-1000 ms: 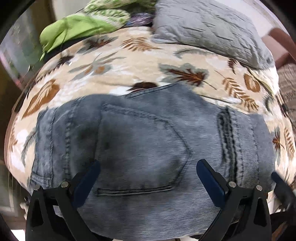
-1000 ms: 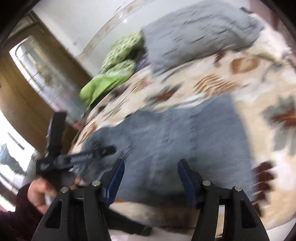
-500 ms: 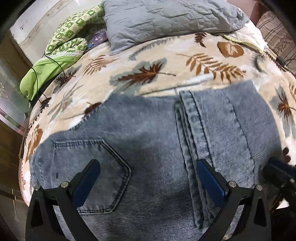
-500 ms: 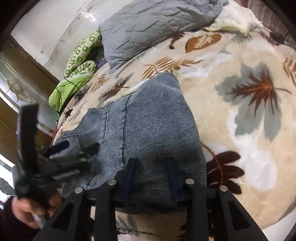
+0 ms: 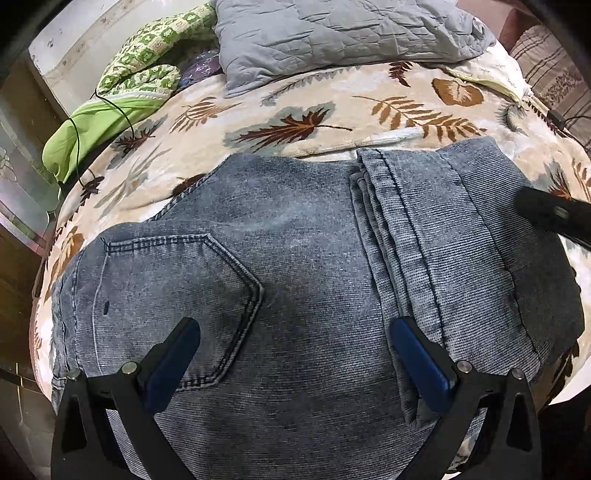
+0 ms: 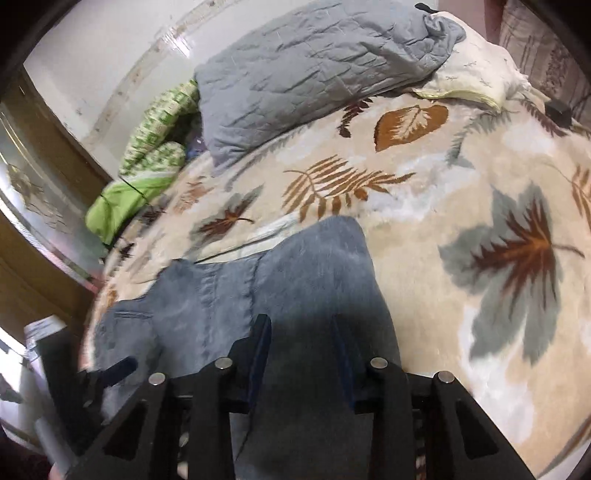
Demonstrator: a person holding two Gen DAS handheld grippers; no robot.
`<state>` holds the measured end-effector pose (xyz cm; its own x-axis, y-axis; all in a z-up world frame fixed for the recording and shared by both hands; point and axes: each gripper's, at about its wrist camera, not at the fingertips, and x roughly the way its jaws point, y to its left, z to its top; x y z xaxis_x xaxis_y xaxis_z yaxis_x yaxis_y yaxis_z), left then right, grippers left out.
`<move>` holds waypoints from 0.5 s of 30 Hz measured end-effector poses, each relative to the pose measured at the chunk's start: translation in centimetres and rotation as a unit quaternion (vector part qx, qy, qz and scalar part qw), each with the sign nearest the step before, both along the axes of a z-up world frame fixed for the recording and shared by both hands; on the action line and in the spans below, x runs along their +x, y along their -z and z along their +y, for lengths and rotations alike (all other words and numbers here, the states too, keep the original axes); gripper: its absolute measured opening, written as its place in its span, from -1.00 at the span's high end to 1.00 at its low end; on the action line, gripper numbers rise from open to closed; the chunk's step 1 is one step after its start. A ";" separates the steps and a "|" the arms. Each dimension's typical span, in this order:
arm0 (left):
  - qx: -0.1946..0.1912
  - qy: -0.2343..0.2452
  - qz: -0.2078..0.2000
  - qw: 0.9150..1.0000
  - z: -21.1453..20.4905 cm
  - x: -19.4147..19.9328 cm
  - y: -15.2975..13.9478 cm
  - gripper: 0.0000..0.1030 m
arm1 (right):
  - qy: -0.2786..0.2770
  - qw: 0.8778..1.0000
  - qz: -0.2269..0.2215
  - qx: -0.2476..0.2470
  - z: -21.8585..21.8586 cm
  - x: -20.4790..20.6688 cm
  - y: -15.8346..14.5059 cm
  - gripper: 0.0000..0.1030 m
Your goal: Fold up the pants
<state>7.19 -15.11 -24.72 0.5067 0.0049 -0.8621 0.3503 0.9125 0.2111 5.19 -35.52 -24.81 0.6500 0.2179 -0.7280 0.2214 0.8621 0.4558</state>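
Left wrist view: grey denim pants (image 5: pixel 314 280) lying folded on the leaf-print blanket (image 5: pixel 295 110) of the bed, near its front edge. Back pocket (image 5: pixel 177 291) visible at left, stitched in 2 parallel rows; stacked leg hems and side seam (image 5: pixel 384 229) at right of centre. Not visible in the other view: pocket stitching, seam detail. Left gripper (image 5: pixel 295 365) poised above the denim, jaws spread wide, blue pads (image 5: pixel 173 362) clear of the cloth as far as can be seen. Tip of the right gripper's black frame entering at the right edge, over the pants' right border.

Right wrist view: same pants (image 6: pixel 314 288) seen from the right end, blurred. Right gripper (image 6: pixel 301 354) set low over the folded edge, jaws narrowed to a partial gap with denim between the pads; contact with the cloth cannot be confirmed, since shadow and blur hide the pad faces. Left gripper (image 6: pixel 110 373) seen only here from outside, at lower left over the far end of the pants. Large grey-and-brown leaf motif at right, seen in full only here.

Both views: green patterned bedding (image 5: pixel 147 70) at left rear, grey quilted pillow (image 5: pixel 343 33) at centre rear.

No brand, label or legible writing in either view.
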 end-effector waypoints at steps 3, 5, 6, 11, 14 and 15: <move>-0.004 0.003 0.002 1.000 0.3 -0.1 0.1 -1.00 | -0.012 0.999 0.028 -0.017 0.5 2.2 1.1 0.29; -0.006 0.001 0.012 1.000 0.6 0.0 0.1 -1.00 | -0.012 0.999 0.029 -0.023 0.7 2.6 1.6 0.29; -0.008 0.000 0.019 1.000 0.8 0.0 0.0 -1.00 | -0.008 0.999 0.029 -0.021 0.7 2.6 1.5 0.29; -0.029 -0.022 0.013 0.999 4.5 0.1 -2.2 -1.00 | -0.014 1.000 -0.003 -0.015 1.4 1.2 0.3 0.29; -0.056 -0.063 -0.003 0.996 8.6 0.9 -4.5 -1.00 | -0.049 0.998 -0.024 -0.016 3.3 0.2 -0.4 0.27; -0.061 -0.080 -0.011 0.995 10.2 1.3 -5.3 -1.00 | -0.062 0.997 -0.032 -0.018 4.0 0.1 -0.7 0.27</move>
<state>8.52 -4.92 -19.44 0.5272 -0.0172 -0.8495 0.1941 0.9758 0.1008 5.26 -31.47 -24.15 0.6646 0.2735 -0.6953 0.0842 0.8973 0.4334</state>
